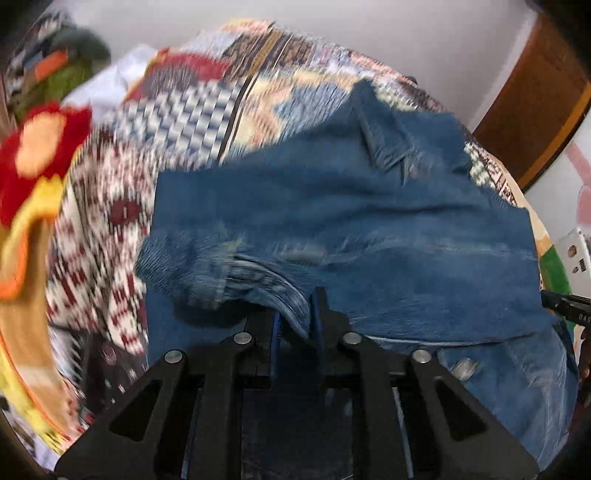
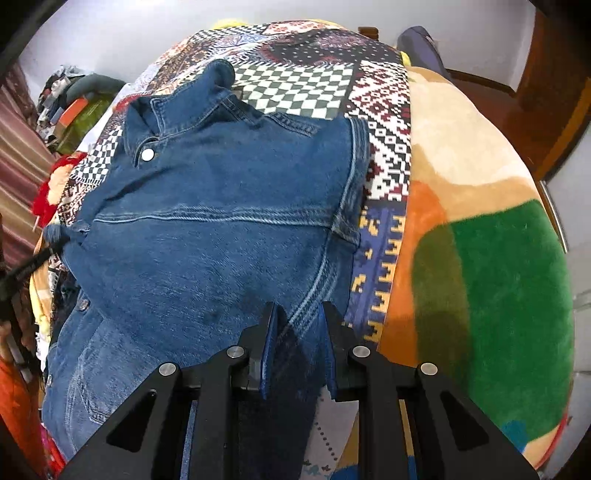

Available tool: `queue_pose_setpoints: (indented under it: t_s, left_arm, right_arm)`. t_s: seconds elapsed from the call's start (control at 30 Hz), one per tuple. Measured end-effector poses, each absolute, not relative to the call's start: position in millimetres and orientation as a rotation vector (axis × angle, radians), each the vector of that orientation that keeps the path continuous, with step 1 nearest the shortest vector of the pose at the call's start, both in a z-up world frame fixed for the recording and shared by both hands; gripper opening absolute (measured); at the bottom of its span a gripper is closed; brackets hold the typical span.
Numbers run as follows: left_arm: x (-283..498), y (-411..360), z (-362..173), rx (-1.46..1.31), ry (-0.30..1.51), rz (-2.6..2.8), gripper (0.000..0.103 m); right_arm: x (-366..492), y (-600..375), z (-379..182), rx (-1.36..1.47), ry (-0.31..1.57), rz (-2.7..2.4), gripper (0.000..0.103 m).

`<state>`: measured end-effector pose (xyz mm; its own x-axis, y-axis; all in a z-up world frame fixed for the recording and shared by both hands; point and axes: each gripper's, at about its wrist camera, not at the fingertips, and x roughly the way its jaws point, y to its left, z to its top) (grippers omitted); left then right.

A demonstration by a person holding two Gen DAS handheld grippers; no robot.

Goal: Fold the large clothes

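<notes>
Both tongs (image 1: 296, 314) (image 2: 300, 325) pinching denim jacket (image 2: 221, 206), patchwork bedspread (image 2: 384, 110)

A patchwork bedspread (image 2: 317, 85) of black-and-white checks, maroon-and-white motifs and a blue-and-yellow band covers the bed. Beside it lies a plush blanket (image 2: 480, 258) in blocks of green, orange and cream. At the far left, a heap of clothes (image 2: 70, 107) rises against a pale wall (image 2: 122, 33), with a striped curtain (image 2: 18, 173) at that edge. A brown wooden door (image 1: 535, 99) stands at the right, and a white wall socket (image 1: 576, 254) shows below it. A red-and-yellow fleece (image 1: 33, 162) is blurred at the left.
</notes>
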<state>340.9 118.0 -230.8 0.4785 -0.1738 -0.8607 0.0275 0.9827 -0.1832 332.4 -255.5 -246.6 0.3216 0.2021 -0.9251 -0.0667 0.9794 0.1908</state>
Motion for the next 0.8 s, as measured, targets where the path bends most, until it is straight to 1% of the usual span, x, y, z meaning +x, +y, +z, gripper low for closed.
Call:
queue_pose_setpoints:
  t_s: [0.03,0.07,0.1,0.13,0.17,0.2,0.27,0.3,0.37,0.43,0.53,0.63,0.8]
  left_arm:
    - [336,120,-233,-0.158,1.069,-0.122,0.026]
    - [333,123,-236,-0.164,1.070,-0.121,0.031]
    - [330,126,-238,-0.174,1.066,-0.120,0.035]
    - [328,130,-240,-0.181,1.064,-0.117,0.037]
    - [326,133,-241,-0.186,1.063,-0.111,0.039]
    - [324,135,-241,-0.192,1.064,-0.105,0.040]
    - [319,144,-243,-0.201,1.071,-0.078,0.041]
    - [317,148,-243,-0.208,1.075,-0.070,0.049]
    - [311,157,-241,-0.214,1.068,-0.056,0.053]
    - [307,163,-238,-0.190,1.069,-0.027,0.054]
    - [301,171,-233,-0.053,1.069,0.100,0.055]
    - [299,190,-223,-0.054,1.068,0.131,0.057]
    - [316,213,-198,-0.100,1.017,0.142,0.078]
  right_arm:
    - [331,-255,-247,0.124,1.229,0.168,0.021]
    - [329,-255,-247,0.119,1.225,0.154,0.024]
    - [328,-255,-247,0.113,1.222,0.141,0.033]
    - [327,-255,-248,0.090,1.214,0.097,0.041]
    - [326,-256,-248,0.064,1.204,0.058,0.059]
    - [325,-257,-248,0.047,1.196,0.034,0.071]
    - [322,-260,-249,0.047,1.183,0.026,0.073]
    - [322,-264,-249,0.080,1.192,0.034,0.073]
    - [323,-270,-249,0.124,1.212,0.046,0.073]
    - [325,-273,-248,0.156,1.226,0.061,0.073]
    - [330,-274,-243,0.184,1.227,0.089,0.073]
    - [337,-269,-236,0.182,1.215,0.125,0.073]
    - [359,-268,-222,0.204,1.184,0.163,0.073]
